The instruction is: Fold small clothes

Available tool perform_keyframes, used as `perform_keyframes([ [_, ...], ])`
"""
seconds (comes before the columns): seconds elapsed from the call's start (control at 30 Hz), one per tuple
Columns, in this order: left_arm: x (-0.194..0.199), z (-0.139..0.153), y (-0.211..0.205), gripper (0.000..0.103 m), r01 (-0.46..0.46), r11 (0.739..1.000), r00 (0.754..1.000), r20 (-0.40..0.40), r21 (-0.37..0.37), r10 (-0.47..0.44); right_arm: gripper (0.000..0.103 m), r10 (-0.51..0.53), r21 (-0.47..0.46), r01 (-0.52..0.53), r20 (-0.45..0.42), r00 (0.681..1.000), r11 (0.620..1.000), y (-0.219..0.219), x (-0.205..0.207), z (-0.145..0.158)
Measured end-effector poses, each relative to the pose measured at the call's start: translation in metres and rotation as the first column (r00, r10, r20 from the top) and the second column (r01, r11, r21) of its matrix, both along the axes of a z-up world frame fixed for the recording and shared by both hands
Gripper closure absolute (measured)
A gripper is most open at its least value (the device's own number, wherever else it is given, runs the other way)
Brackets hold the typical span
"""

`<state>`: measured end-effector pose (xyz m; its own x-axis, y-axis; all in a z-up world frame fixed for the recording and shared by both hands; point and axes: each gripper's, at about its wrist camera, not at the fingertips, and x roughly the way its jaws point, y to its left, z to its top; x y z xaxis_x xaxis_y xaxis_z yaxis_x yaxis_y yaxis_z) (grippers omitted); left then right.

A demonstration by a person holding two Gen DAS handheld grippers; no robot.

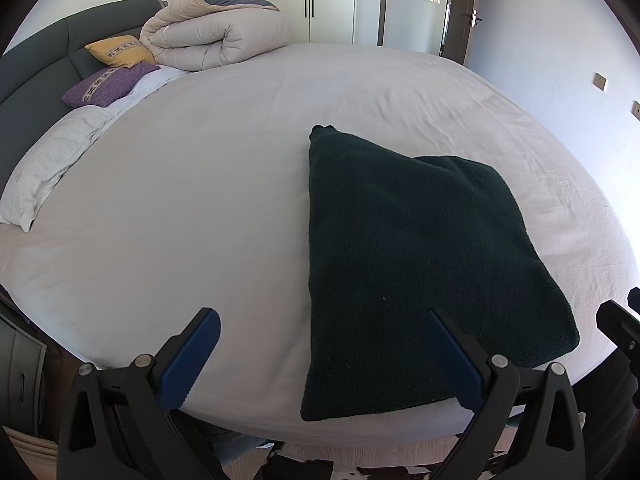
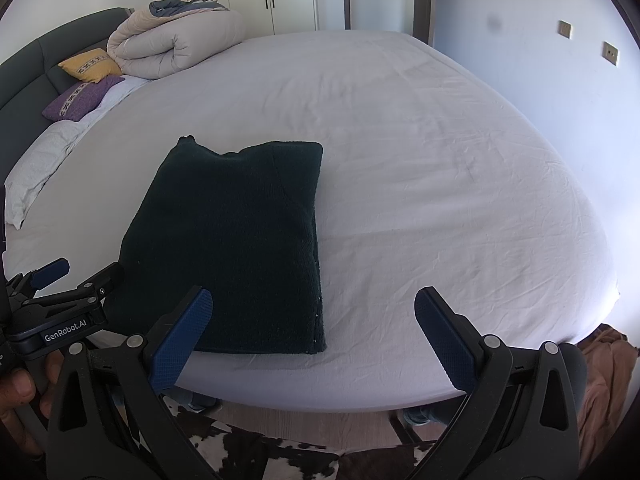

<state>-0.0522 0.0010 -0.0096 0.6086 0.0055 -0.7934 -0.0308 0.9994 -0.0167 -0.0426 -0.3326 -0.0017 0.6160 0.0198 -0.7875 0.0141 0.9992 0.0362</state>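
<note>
While spread wide and empty above the near edge of the bed [image 1: 200,168], left tool [image 1: 324,360] hovers with its right pad over the near end of the dark green sweater [image 1: 404,264], not gripping it. Right tool [image 2: 314,336] likewise gaping, holding nothing, with its left pad over the sweater's near edge. Sweater folded into a long flat rectangle on the white sheet, toward 3 o'clock in the left wrist view, toward 9 o'clock in the right. Off at 10 to 11 o'clock: rolled beige duvet [image 1: 216,36], yellow cushion [image 1: 120,51], purple cushion [image 1: 106,85], white pillow [image 1: 52,168] against a dark headboard [image 1: 36,64]. Cowhide-patterned rug [image 2: 276,456] at 6 o'clock below the bed edge.
</note>
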Motion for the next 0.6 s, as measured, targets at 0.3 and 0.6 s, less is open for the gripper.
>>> perform_keyframes([
  [0.3,-0.0027,-0.004,0.001,0.0,-0.003,1.0,1.0,-0.005,-0.008,0.003,0.0,0.0,0.001,0.0,-0.001,1.0,1.0,0.0004,0.0,0.0002],
  [0.6,-0.0026,-0.0052,0.0025,0.0,-0.002,1.0,1.0,-0.008,-0.007,0.002,0.0,0.002,0.002,-0.002,-0.004,1.0,1.0,0.0013,-0.0007,-0.0005],
])
